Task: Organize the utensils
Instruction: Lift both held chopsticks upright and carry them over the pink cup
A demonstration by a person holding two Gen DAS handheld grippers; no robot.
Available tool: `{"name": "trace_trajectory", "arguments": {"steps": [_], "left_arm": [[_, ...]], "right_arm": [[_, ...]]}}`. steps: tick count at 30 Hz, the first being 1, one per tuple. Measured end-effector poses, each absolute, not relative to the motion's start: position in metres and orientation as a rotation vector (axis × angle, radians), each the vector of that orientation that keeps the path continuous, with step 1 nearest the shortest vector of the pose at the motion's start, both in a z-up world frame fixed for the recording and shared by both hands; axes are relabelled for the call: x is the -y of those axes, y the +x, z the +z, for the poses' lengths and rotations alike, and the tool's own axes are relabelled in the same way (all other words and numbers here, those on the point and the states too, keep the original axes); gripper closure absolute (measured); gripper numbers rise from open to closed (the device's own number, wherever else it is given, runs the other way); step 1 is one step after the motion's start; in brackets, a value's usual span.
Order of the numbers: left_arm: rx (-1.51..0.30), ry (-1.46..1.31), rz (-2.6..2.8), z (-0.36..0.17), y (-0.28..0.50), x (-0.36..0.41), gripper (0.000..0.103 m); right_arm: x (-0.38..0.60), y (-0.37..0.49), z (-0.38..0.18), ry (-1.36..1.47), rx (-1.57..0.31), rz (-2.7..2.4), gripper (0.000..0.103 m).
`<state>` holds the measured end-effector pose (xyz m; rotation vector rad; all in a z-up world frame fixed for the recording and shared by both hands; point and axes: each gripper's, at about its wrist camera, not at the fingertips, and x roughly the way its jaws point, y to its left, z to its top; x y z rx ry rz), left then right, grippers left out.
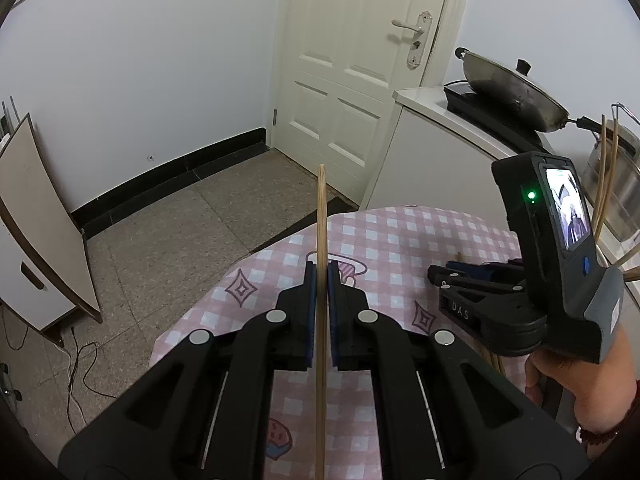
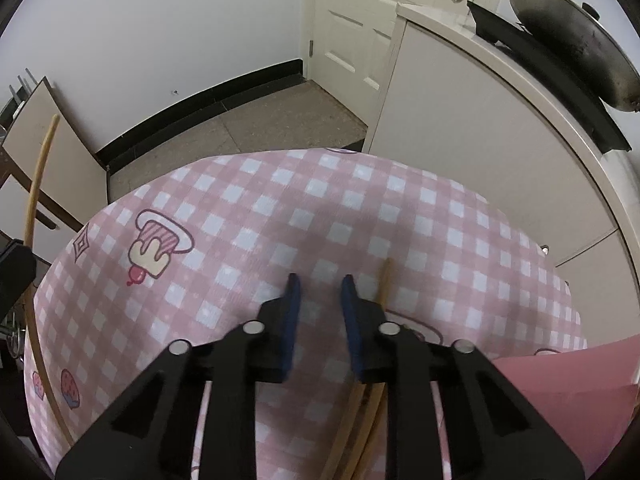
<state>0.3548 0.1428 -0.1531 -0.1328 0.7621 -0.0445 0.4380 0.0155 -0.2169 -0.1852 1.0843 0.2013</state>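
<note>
Tablecloth (image 2: 360, 208) is pink/white check w/ cupcake doodles. Chopstick (image 1: 321, 280) tan wood, gripper pads (image 2: 291, 320) blue on black. Door (image 1: 360, 80) cream, wok (image 1: 516, 88) grey, floor (image 1: 180, 220) speckled brown.

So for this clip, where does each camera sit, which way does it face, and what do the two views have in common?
Left wrist: on the left gripper, looking down along its fingers over the table's edge toward floor and door; jaws shut on a chopstick; the right gripper and the hand holding it show.
Right wrist: on the right gripper, looking steeply down at the tablecloth; jaws apart, nothing between; chopsticks lie beside and beneath it.
Shared: tablecloth, door, pan, held chopstick.
</note>
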Motion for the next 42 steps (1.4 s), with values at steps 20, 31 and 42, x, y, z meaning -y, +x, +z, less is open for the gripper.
{"name": "trace_trajectory", "arguments": {"steps": [20,31,42], "left_arm": [[-0.777,-0.133,-0.082,-0.147,0.359,-0.127,0.097],[-0.785,-0.131,-0.083,-0.151,0.365,-0.125,0.097],[-0.767,-0.111,-0.124,-0.128,0.343,-0.11,0.097]], "right_arm": [[-0.014,0.437,-0.201,-0.217,-1.057,0.102,0.055],[-0.007,0.452,-0.215,-0.185,-1.101,0.137,0.095],[-0.019,0.403,-0.185,-0.147,-0.999,0.282,0.099]]}}
